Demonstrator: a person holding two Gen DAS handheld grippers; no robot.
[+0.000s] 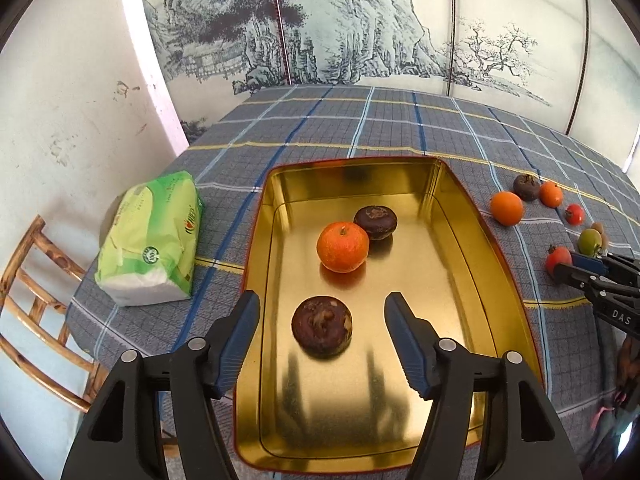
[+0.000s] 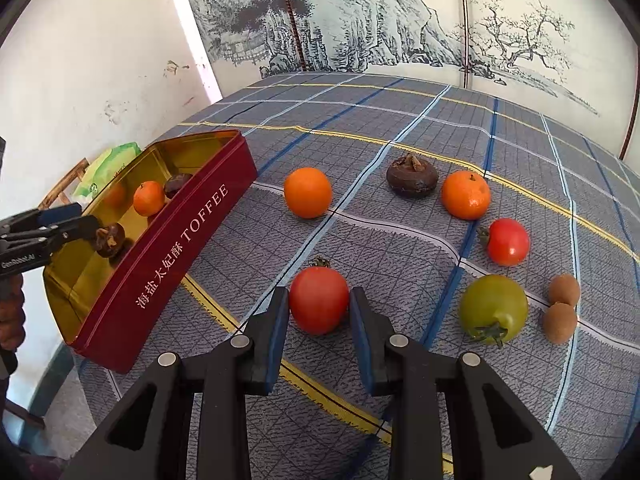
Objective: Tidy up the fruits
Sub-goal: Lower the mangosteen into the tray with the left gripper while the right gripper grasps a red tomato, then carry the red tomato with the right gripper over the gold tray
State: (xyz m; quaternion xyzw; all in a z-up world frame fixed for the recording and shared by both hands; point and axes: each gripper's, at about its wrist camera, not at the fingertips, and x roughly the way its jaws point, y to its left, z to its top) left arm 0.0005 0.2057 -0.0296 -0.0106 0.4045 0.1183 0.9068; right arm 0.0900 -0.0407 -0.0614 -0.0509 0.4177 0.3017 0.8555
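Hidden / cut-off bits, both wrist views

Right gripper (image 1: pixel 560 270) enters from right edge, body cut off; its fingers cover part of near red tomato (image 1: pixel 559 259). Small brown fruit (image 1: pixel 598 227) half behind green tomato (image 1: pixel 589 241), too small to ID. In right wrist view tissue pack (image 2: pixel 110 168) mostly behind toffee tin (image 2: pixel 176 248); left gripper (image 2: pixel 86 226) cut by left edge, covers part of dark fruit (image 2: pixel 112 240).
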